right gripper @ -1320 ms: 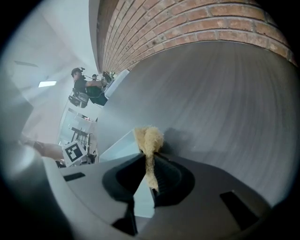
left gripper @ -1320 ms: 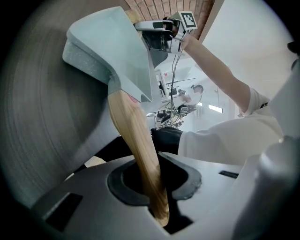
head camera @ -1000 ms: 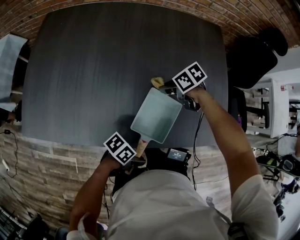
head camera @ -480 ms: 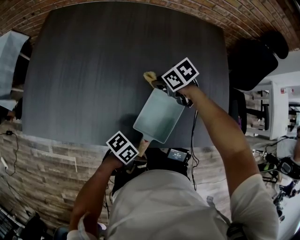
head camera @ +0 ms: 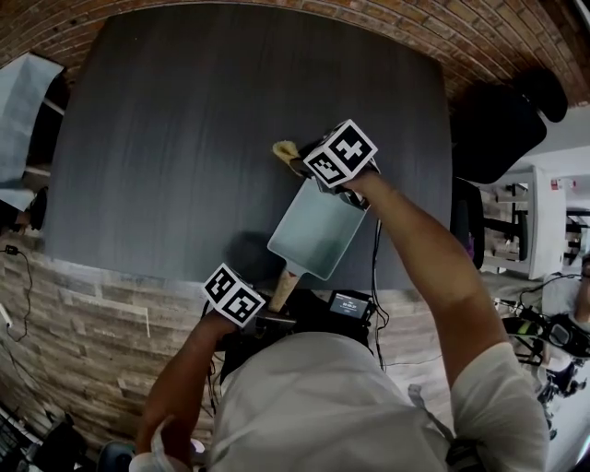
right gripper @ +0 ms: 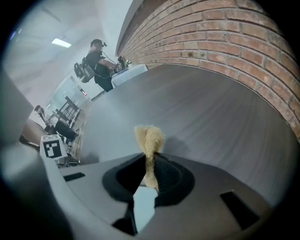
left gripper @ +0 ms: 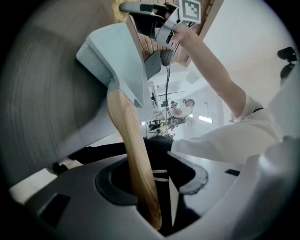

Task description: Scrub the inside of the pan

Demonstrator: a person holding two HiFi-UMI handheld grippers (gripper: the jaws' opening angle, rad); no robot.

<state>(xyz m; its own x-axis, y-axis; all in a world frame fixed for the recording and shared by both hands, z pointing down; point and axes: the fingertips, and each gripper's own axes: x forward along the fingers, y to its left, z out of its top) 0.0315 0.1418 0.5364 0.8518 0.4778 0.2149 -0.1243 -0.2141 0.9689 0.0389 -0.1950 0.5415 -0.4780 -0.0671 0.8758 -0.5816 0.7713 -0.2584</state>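
The left tool [left gripper: 152, 182], jaws just opening, straddles the pan [head camera: 318, 230] handle [left gripper: 133, 154]; the right tool [right gripper: 149, 174] pinches a sponge [right gripper: 149, 137] beyond the pan. Scrubbing seems over.

— Desk: What are you seeing of the work surface?

— Operator: I am looking down on a dark grey table [head camera: 203, 138] with a fine wood grain and rounded corners. Its far edge is running beside a brick wall [head camera: 442, 28].

— Desk: Anything on it?

— Operator: I am noting a pale teal rectangular pan [head camera: 318, 230] over the near right part, its wooden handle [head camera: 284, 288] overhanging the near edge. It is throwing a shadow [head camera: 244, 249] to its left. I am not managing to tell whether it touches the top.
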